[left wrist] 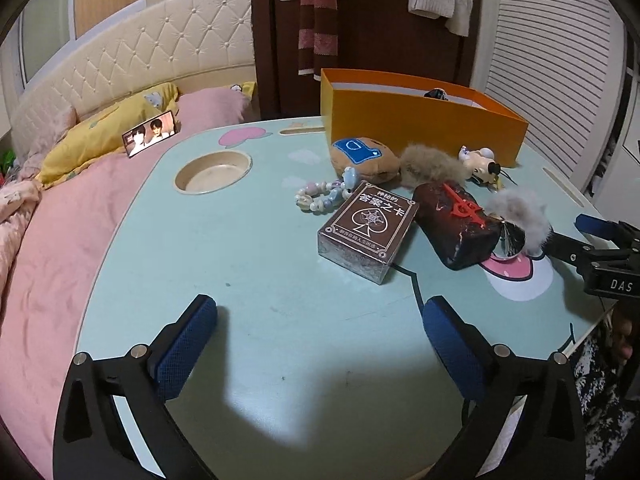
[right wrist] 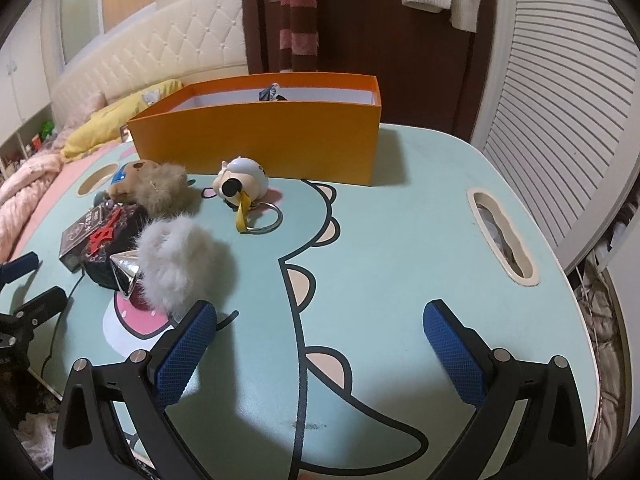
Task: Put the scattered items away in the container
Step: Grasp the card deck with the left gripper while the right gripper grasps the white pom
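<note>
Left gripper (left wrist: 320, 340): your jaws stand wide apart and empty, low over bare tabletop (left wrist: 240, 264), likely readied for a first pick

Right gripper (right wrist: 320, 344): jaws also wide apart, holding nothing; the left finger sits just beside the grey fur pompom (right wrist: 180, 260), so that looks like your easiest grasp

Card box (left wrist: 366, 230): dark, with a spade emblem, lying flat nearest your left jaws, its short end facing you

Dark pouch (left wrist: 456, 226): beside the card box, a red ornament on top; the pompom leans against its far end

Bead bracelet (left wrist: 320, 196): pastel beads, just behind the card box

Brown plush (left wrist: 364, 156): with a blue patch, touching a tan fur ball (left wrist: 430, 166)

Cartoon keyring (right wrist: 242, 182): white figure with a yellow strap and a metal ring, close to the box's front wall

Orange box (right wrist: 256, 140): the container, open-topped, at the tabletop's far edge; one small item pokes above its rim, the rest lie in a loose cluster in front of it, still outside

Bed (left wrist: 68, 216): pink bedding left of the tabletop
</note>
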A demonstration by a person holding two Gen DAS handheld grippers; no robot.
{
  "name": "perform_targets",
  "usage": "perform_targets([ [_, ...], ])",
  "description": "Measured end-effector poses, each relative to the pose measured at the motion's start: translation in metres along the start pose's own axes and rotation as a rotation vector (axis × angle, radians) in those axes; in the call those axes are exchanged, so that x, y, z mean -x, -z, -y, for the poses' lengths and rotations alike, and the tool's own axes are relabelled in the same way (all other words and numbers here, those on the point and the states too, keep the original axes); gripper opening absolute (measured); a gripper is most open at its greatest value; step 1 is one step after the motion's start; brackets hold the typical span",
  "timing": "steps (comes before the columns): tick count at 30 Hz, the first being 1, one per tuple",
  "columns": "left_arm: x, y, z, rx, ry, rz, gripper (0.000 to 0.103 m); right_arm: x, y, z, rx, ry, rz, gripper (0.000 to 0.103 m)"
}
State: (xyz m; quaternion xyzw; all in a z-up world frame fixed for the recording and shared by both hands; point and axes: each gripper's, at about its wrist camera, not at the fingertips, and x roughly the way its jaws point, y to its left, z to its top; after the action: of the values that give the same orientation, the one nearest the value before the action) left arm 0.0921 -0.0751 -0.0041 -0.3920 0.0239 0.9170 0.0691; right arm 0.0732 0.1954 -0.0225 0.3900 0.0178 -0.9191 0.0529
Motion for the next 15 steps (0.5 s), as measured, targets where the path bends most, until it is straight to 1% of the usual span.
perform_targets([
  [3,0.0001,0.0,-0.0001,0.004,0.001,-0.002,0.103,-0.0019,-0.0021,-0.0005,0.007,-0.006,0.003,0.103],
  [7,-0.0013,-0.0042,-0.0002,-0.007,0.01,-0.04,0.103,-0.0013,-0.002,-0.001,0.004,-0.003,-0.001,0.103],
  [10,0.0004,-0.0015,0.0006,-0.002,0.003,-0.033,0.103,0.0001,-0.0017,-0.0032,-0.001,0.013,-0.005,0.103],
  [12,0.001,-0.0013,0.0017,-0.003,0.001,-0.041,0.103,0.0004,-0.0022,-0.0033,-0.002,0.007,-0.015,0.103],
  [14,0.0014,-0.0033,0.0013,-0.01,0.016,-0.058,0.103,0.0021,-0.0023,-0.0037,-0.003,0.003,-0.026,0.103],
  [15,0.0031,-0.0032,-0.0008,0.005,0.036,-0.047,0.103,0.0029,-0.0017,-0.004,-0.002,0.001,-0.024,0.103],
])
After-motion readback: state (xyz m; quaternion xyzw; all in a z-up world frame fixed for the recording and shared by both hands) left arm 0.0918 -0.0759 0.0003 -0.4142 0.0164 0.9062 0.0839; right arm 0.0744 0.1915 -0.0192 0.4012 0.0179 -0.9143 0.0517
